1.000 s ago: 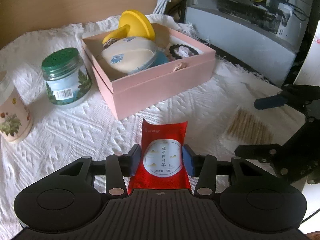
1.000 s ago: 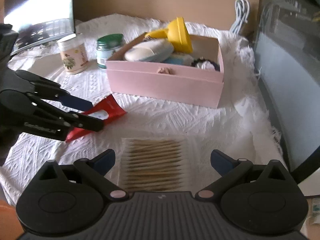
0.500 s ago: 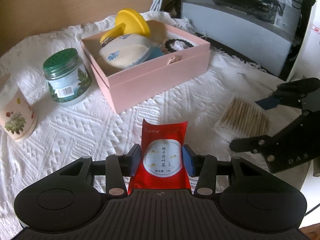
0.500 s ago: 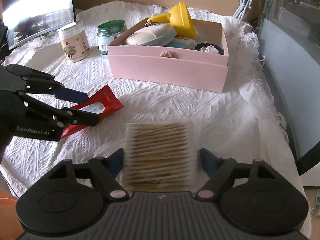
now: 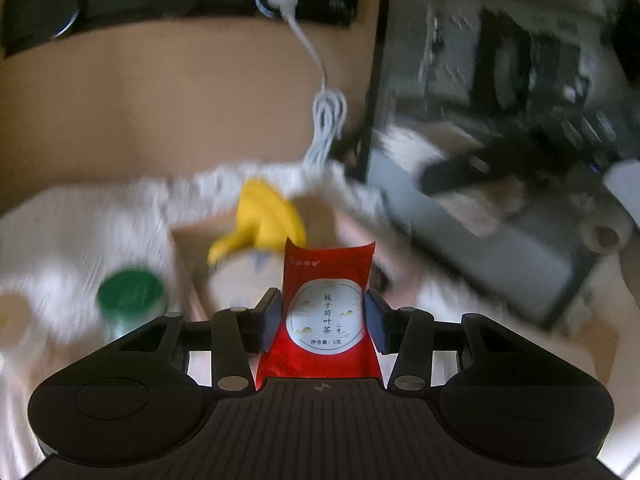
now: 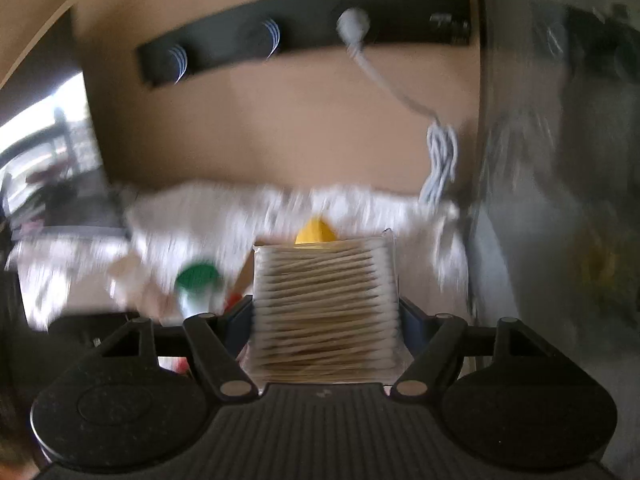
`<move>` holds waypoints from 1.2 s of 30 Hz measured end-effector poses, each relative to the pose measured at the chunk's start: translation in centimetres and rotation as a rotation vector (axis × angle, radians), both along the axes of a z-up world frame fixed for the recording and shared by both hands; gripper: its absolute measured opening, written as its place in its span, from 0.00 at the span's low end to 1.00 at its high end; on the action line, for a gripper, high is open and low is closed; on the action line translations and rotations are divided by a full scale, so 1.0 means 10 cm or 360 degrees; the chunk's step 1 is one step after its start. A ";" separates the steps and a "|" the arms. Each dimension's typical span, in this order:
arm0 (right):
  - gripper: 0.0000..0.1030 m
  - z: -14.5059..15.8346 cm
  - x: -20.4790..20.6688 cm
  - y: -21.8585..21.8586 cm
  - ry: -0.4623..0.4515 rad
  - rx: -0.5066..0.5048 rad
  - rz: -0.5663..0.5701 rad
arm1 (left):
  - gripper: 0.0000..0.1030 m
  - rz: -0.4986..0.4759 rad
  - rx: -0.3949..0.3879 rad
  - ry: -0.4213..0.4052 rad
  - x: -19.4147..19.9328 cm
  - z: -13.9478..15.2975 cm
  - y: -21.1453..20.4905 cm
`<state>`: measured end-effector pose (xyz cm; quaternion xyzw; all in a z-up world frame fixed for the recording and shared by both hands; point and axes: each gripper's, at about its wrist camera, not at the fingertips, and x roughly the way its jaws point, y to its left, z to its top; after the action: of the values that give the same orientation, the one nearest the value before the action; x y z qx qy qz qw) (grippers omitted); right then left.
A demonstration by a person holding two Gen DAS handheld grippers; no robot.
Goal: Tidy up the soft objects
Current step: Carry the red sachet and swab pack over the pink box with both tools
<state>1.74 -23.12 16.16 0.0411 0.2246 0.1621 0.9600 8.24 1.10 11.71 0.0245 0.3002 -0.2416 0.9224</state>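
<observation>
My left gripper (image 5: 325, 322) is shut on a red tea sachet (image 5: 326, 312) with a white round label, held in the air in front of the pink box (image 5: 188, 256). The box is blurred and holds a yellow soft item (image 5: 268, 220). My right gripper (image 6: 326, 328) is shut on a clear pack of cotton swabs (image 6: 326, 312), lifted off the cloth. The yellow item (image 6: 316, 232) shows just above the pack in the right wrist view. Both views are motion-blurred.
A green-lidded jar (image 5: 130, 296) stands left of the box on the white cloth (image 5: 80, 232); it also shows in the right wrist view (image 6: 198, 280). A white cable (image 5: 326, 120) hangs on the brown wall. A dark computer case (image 5: 500, 140) stands at the right.
My right gripper closed on the swab pack and lifted it. Both grippers rose and tilted up, so the wall fills the views. The sachet stays gripped.
</observation>
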 end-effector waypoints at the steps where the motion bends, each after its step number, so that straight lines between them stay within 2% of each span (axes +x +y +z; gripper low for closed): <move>1: 0.72 0.07 0.16 0.01 0.0009 0.0019 -0.0025 | 0.49 -0.0004 -0.0004 -0.0014 0.14 0.01 -0.06; 4: 0.72 0.06 0.72 0.06 0.0130 0.0104 -0.0099 | 0.51 0.0001 0.0025 -0.0006 0.60 -0.13 -0.21; 6: 0.72 -0.09 1.04 0.07 0.0239 0.0191 -0.0117 | 0.53 0.0002 0.0039 0.0140 0.87 -0.28 -0.27; 7: 0.72 -0.18 1.18 0.06 0.0295 0.0232 -0.0132 | 0.57 0.0000 0.0019 0.0220 0.97 -0.36 -0.28; 8: 0.72 -0.27 1.31 0.06 0.0351 0.0280 -0.0137 | 0.59 0.0004 -0.0016 0.0161 0.97 -0.37 -0.25; 10: 0.72 -0.49 1.53 0.05 0.0471 0.0384 -0.0124 | 0.61 0.0002 -0.0004 0.0139 0.96 -0.39 -0.24; 13: 0.72 -0.77 1.78 0.08 0.0624 0.0485 -0.0107 | 0.64 -0.0013 0.0115 0.0057 0.88 -0.44 -0.26; 15: 0.73 -0.89 1.88 0.12 0.0673 0.0527 -0.0080 | 0.64 -0.0028 0.0172 -0.0007 0.81 -0.48 -0.26; 17: 0.73 -0.86 1.86 0.16 0.0647 0.0503 -0.0047 | 0.65 -0.0016 0.0159 -0.0005 0.82 -0.47 -0.25; 20: 0.74 -0.74 1.74 0.16 0.0608 0.0459 -0.0010 | 0.64 -0.0015 0.0135 0.0068 0.84 -0.40 -0.27; 23: 0.78 -0.55 1.55 0.06 0.0475 0.0438 0.0013 | 0.62 -0.0024 0.0042 0.0152 0.83 -0.28 -0.21; 26: 0.81 -0.37 1.36 -0.06 0.0327 0.0474 0.0017 | 0.61 0.0023 0.0004 0.0142 0.76 -0.16 -0.14; 29: 0.82 -0.25 1.26 -0.17 0.0216 0.0489 -0.0055 | 0.61 0.0067 -0.0017 0.0120 0.67 -0.09 -0.10; 31: 0.81 -0.26 1.28 -0.17 0.0198 0.0499 -0.0086 | 0.61 0.0052 0.0014 0.0124 0.65 -0.10 -0.13; 32: 0.75 -0.29 1.31 -0.14 0.0214 0.0487 -0.0068 | 0.59 0.0047 0.0040 0.0129 0.63 -0.12 -0.16; 33: 0.67 -0.33 1.35 -0.10 0.0234 0.0461 -0.0055 | 0.54 0.0050 0.0067 0.0138 0.61 -0.14 -0.19; 34: 0.47 -0.38 1.39 -0.05 0.0269 0.0429 -0.0042 | 0.48 0.0057 0.0091 0.0156 0.61 -0.18 -0.22; 35: 0.42 -0.45 1.44 0.00 0.0329 0.0416 -0.0019 | 0.44 0.0058 0.0104 0.0174 0.61 -0.21 -0.23; 36: 0.42 -0.54 1.49 0.04 0.0383 0.0440 0.0004 | 0.36 0.0052 0.0121 0.0193 0.60 -0.25 -0.26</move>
<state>16.60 -22.77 10.75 0.1915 0.3133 0.1867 0.9112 14.24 -1.48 9.23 0.0399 0.3649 -0.2159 0.9048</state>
